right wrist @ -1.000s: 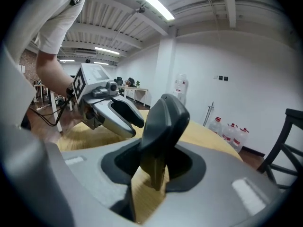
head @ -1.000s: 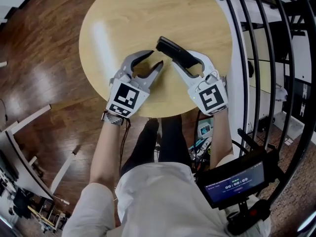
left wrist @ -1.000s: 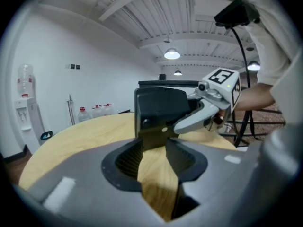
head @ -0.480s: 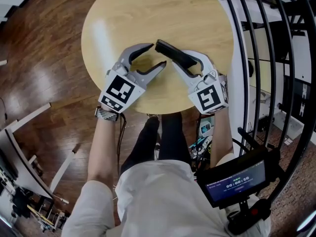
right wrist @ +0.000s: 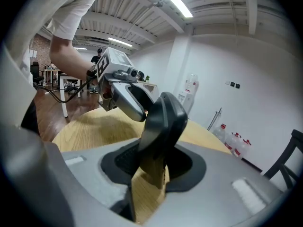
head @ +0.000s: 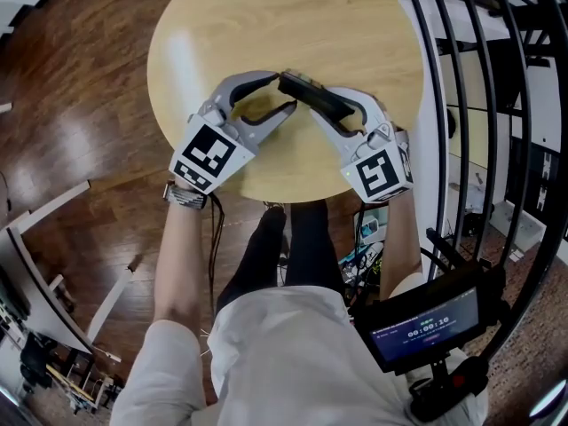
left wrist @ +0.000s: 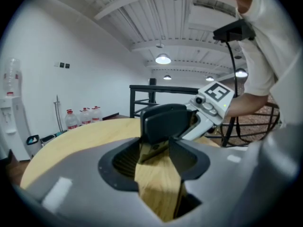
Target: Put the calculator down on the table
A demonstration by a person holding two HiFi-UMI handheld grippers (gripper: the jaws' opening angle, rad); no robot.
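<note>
head view: a round wooden table (head: 222, 25) seen from above, with both hand-held tools meeting over its near half. the right gripper (head: 318, 106) has its jaws closed on the calculator (head: 312, 96), a dark slab that reaches up and to the left from the jaw tips. the left gripper (head: 282, 93) faces it from the other side, its two curved jaws bracketing the calculator's free end.

left gripper view: the jaws stand apart with bare tabletop showing in the gap. the calculator's end sits at their mouth, and neither pad visibly presses on it. these jaws have just been closing a little, though they are far from shut.

right gripper view: the calculator stands on edge between the pads, firmly pinched, its upper part rising clear of the jaws. the left gripper shows just behind it.

state of the task (judgement): the calculator is over the table and close to it, but it is carried by the right gripper, so the putting down is not yet done. whether its lower edge touches the wood cannot be told from any view. what is left is to lower it flat onto the bare surface, open the right jaws, and draw both grippers away.
</note>
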